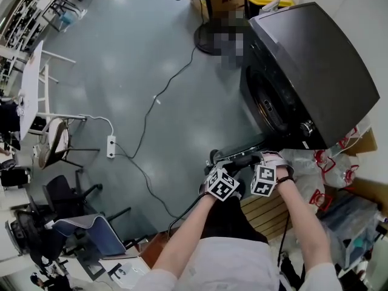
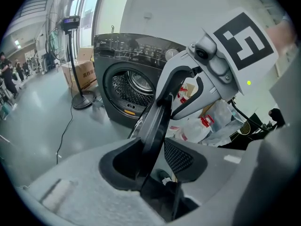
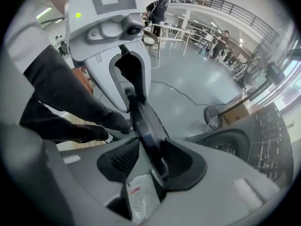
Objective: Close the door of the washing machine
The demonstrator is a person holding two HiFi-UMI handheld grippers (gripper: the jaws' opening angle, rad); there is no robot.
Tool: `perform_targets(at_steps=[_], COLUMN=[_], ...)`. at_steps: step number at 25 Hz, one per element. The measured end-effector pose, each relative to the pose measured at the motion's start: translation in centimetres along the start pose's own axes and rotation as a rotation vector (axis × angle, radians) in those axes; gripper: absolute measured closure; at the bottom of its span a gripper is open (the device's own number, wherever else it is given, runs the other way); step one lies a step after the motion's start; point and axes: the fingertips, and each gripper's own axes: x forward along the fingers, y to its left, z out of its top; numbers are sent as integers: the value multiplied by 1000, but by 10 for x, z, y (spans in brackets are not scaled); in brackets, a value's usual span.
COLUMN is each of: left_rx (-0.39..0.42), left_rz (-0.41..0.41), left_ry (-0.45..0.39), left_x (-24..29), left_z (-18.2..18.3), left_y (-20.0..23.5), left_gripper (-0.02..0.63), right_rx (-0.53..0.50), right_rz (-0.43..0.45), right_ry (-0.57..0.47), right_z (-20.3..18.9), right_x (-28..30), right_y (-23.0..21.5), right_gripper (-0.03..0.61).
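A dark front-loading washing machine (image 1: 315, 65) stands at the upper right, its round drum opening (image 1: 270, 105) uncovered. Its door (image 1: 242, 147) hangs open toward me, edge-on. My left gripper (image 1: 227, 161) and right gripper (image 1: 267, 156) sit side by side on that door's outer edge. In the left gripper view the door rim (image 2: 157, 121) runs up between the pads, with the machine (image 2: 127, 84) behind; the left gripper (image 2: 155, 154) is shut on it. In the right gripper view the rim (image 3: 148, 135) lies between the pads of the right gripper (image 3: 150, 159), which is shut on it too.
White plastic bags (image 1: 321, 168) lie beside the machine under my right arm, and a slatted wooden pallet (image 1: 267, 208) is below my hands. A power strip (image 1: 111, 145) with cables crosses the grey floor. A fan base (image 1: 209, 39) stands behind the machine. Chairs (image 1: 60, 138) are far left.
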Motion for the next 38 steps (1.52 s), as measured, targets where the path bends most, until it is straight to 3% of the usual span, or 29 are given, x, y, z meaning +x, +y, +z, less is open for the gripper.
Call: perform_targets(at_steps=[18, 25, 38], left_rx=[166, 174, 244], left_rz=[-152, -243, -250], left_ry=[36, 51, 29], left_x=[8, 10, 17], left_z=[43, 55, 88], left_y=[65, 79, 111], left_gripper=[456, 456, 437], right_rx=[221, 338, 523], right_rz=[-32, -32, -89], right_ry=[-15, 10, 4], right_z=[13, 15, 20], right_x=[8, 12, 11], right_y=[-62, -76, -115], right_gripper=[416, 413, 408])
